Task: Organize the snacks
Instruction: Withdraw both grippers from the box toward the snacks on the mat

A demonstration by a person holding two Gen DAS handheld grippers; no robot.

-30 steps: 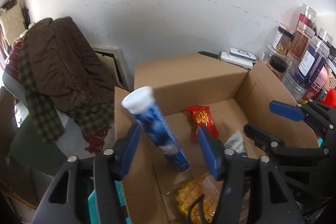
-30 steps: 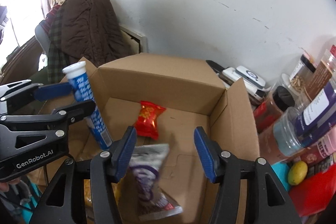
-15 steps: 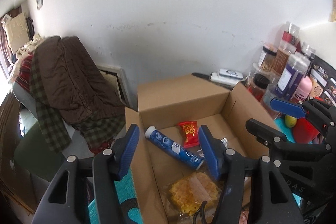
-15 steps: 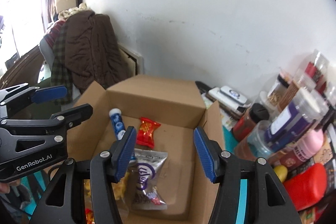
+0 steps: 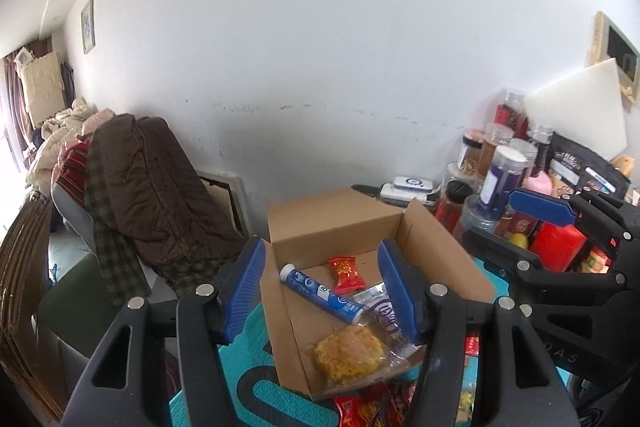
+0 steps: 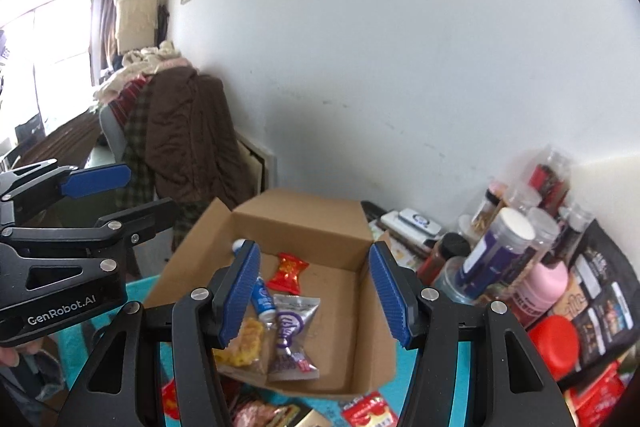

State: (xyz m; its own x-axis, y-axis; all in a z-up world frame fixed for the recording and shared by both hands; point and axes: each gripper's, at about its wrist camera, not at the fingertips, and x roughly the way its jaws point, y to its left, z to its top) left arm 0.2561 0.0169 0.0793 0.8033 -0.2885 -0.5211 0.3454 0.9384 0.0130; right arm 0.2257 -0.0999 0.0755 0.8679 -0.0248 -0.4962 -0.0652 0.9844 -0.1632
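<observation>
Cardboard makes up the open box [image 5: 340,223] that sits on a teal mat [image 5: 256,391] below both grippers. Inside it lie four snacks: a blue tube [image 5: 320,293] with a white cap lying flat and slanted along the left side, a small red packet [image 5: 346,273] just beyond it toward the back wall, a silver-and-purple packet [image 6: 290,331] beside the tube's near end, and a clear bag of yellow snack [image 5: 352,353] at the near edge, partly overhanging it.

The left gripper [image 5: 322,293] hangs above the box with its blue pads spread wide and nothing between them; the tube and the red packet show through the gap, well below. The right gripper [image 6: 314,293] is likewise wide apart and empty, held above the near half of the box, with the silver-and-purple packet and the red packet [image 6: 292,267] seen between its fingers and the yellow bag [image 6: 244,345] under its left finger.

To the right of the box stand crowded jars and bottles [image 6: 500,251], a red lid [image 6: 554,341] among them. More red wrappers [image 6: 366,413] lie on the mat in front of the box. A chair draped in brown clothing [image 5: 148,187] stands to the left against the white wall.
</observation>
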